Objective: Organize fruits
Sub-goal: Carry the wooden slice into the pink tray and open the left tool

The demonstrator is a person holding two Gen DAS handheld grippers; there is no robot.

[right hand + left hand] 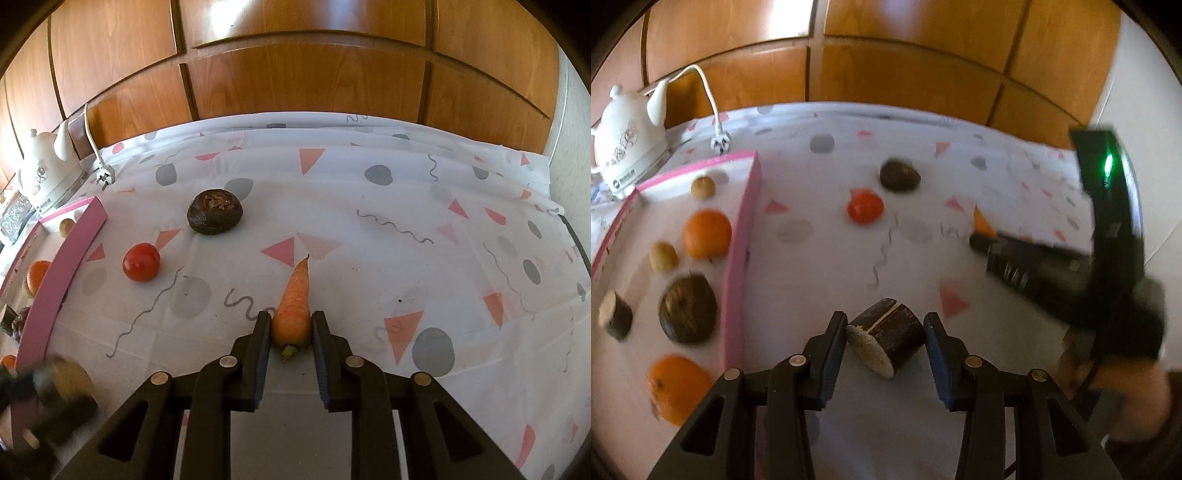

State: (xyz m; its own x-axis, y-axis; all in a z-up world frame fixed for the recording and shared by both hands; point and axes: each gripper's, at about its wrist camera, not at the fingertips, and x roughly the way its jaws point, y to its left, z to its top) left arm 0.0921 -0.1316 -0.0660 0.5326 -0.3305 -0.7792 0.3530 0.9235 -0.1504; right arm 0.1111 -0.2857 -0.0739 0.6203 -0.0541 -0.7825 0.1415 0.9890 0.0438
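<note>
My left gripper (885, 325) is open, its fingers either side of a dark cut cane piece (886, 341) lying on the tablecloth, with small gaps. My right gripper (289, 326) is shut on the thick end of a carrot (293, 306), tip pointing away. A pink-edged tray (740, 258) at the left holds two oranges (707, 233), two small brown fruits (703, 187), a dark round fruit (687, 307) and a cane piece (615, 314). A red tomato (141, 261) and a dark round fruit (214, 211) lie loose on the cloth.
A white kettle (626, 146) with cord and plug (720, 142) stands at the far left. Wooden cabinet doors (295, 74) rise behind the table. The right gripper's dark body (1071, 266) crosses the right of the left wrist view.
</note>
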